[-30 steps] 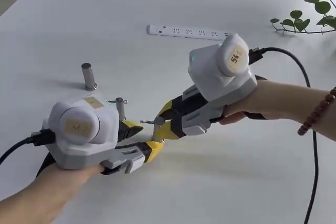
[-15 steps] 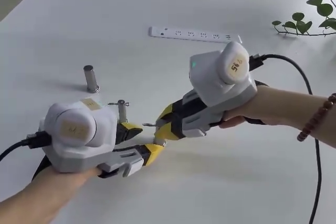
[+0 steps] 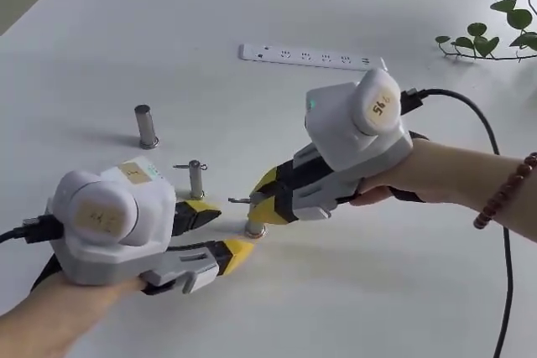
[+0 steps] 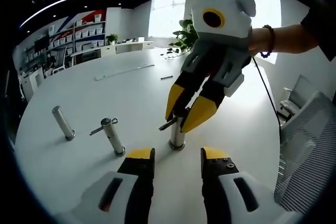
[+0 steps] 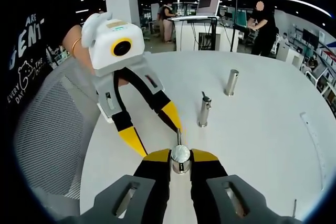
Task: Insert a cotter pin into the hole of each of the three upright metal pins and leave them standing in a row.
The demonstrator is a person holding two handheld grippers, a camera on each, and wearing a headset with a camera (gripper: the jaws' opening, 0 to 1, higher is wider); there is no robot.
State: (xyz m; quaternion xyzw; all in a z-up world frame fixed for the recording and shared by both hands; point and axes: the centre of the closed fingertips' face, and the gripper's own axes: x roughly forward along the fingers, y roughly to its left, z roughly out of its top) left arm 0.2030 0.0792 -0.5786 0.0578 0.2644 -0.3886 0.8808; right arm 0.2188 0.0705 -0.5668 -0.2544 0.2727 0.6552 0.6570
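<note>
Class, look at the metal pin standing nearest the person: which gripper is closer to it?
Right. The right gripper has its jaws either side of the top of that metal pin; the left gripper is open, apart from it, jaws pointing at it.

Left gripper [image 4: 177, 157] low in frame, yellow-tipped jaws apart. Just ahead, right gripper [image 4: 177, 123] reaches down from upper right, yellow tips pinched about the top of the nearest upright steel pin [image 4: 177, 139]. A thin cotter pin [image 4: 167, 125] sticks out leftward there. Second steel pin [image 4: 113, 137] carries a looped cotter pin [image 4: 97, 129]. Third steel pin [image 4: 63, 123] stands farther left on the white tabletop [image 4: 252, 124].
</note>
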